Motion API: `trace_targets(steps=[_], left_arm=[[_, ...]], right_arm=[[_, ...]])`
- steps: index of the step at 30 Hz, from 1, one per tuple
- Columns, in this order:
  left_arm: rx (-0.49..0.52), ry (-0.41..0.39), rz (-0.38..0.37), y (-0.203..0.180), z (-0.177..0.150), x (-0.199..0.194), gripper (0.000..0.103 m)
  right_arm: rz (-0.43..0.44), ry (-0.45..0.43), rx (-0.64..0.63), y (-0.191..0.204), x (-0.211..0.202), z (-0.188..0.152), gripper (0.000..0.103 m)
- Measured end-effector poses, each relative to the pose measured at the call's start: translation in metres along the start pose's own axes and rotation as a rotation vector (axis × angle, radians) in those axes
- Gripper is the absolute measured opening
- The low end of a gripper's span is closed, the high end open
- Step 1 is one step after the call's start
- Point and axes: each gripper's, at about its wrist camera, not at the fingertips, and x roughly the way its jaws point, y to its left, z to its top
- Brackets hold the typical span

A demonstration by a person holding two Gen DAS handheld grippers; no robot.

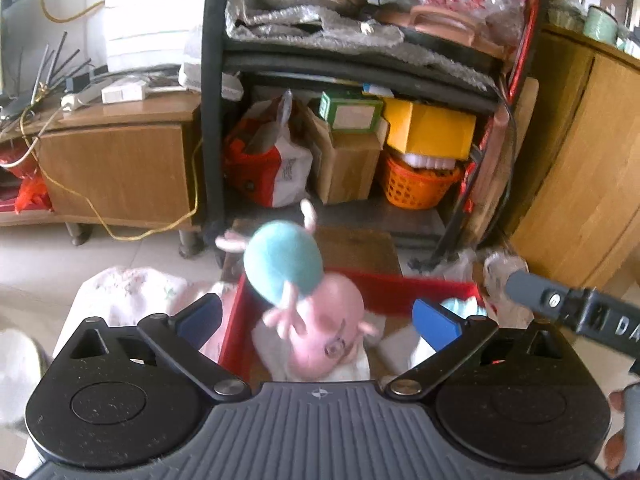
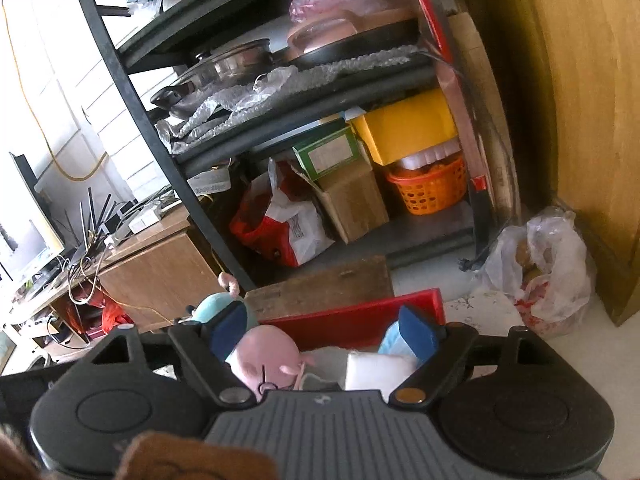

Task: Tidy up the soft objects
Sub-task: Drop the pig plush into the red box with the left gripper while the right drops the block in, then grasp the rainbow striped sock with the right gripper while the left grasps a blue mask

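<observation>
We are in a lived-in home, in a storage corner of a room with a pale tiled floor (image 1: 140,252). Ahead of us stands a black shelving rack (image 1: 212,92) crowded with household goods: a lidded steel pot (image 2: 236,62), bubble wrap (image 1: 288,20), cardboard boxes (image 1: 348,164), a yellow box (image 1: 432,128), an orange plastic basket (image 1: 416,184) and a red-and-white shopping bag (image 1: 276,168). To the left we see a low wooden cabinet (image 1: 112,164) strewn with cables, and to the right a wooden cupboard (image 1: 588,160).
</observation>
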Motion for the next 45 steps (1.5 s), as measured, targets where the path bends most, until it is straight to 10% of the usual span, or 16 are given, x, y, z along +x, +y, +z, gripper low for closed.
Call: trace_targets(steps=[33, 45], left_arm=[[0.109, 0.405, -0.185, -0.026, -0.140, -0.015, 0.096], [-0.007, 0.338, -0.168, -0.014, -0.106, 0.007, 0.093]], right_arm=[[-0.034, 0.254, 0.076, -0.041, -0.062, -0.089, 0.058], [-0.045, 0.357, 0.009, -0.046, -0.046, -0.102, 0.058]])
